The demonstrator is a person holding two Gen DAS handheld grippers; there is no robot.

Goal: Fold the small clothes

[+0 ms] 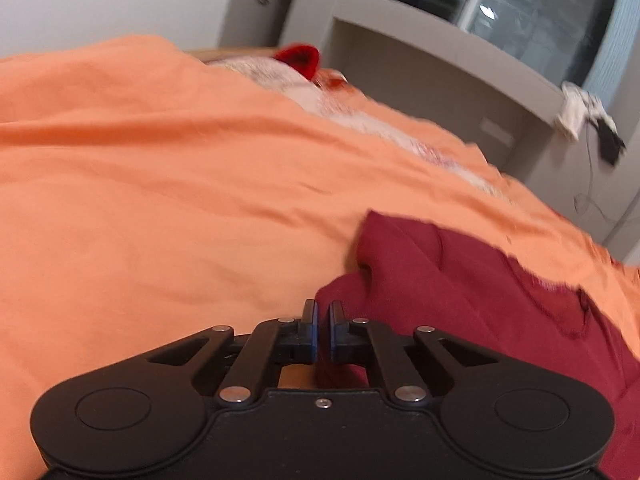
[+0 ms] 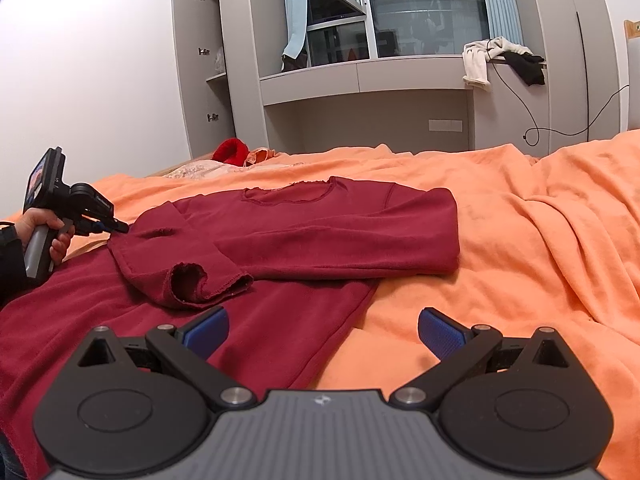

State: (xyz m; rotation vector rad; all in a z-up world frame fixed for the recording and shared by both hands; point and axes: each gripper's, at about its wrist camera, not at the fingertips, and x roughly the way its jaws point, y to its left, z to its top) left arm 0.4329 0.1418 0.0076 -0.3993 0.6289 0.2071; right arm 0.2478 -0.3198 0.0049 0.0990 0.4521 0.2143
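Closest to me, the right tool (image 2: 322, 330) hangs just over the lower hem of the dark red long-sleeved knit top (image 2: 312, 220), blue pads spread wide with nothing between them. The top lies spread on the rumpled orange fleece blanket (image 2: 520, 240) covering the bed, with both sleeves already crossed over its chest, so I'd say the fold is partway there.

Over on the left, a hand (image 2: 44, 228) holds the left tool (image 1: 323, 320) down at the shoulder edge of the top. Its pads are pinched nearly together with only a sliver of gap, and from its own view the red cloth sits right at the tips. I can't tell for sure whether it's nipped a bit of fabric or closed on nothing.

The top looks soft, light and floppy, so it'll sag anywhere it isn't supported. I'd grab it at the shoulder seam and the hem corners, where the stitched edge gives something to pinch, and watch that the blanket doesn't come up with it.

Further back there's a red fuzzy hat (image 2: 231, 150) by the pale pillow (image 2: 196, 170), then the grey cupboard (image 2: 208, 64) and window.
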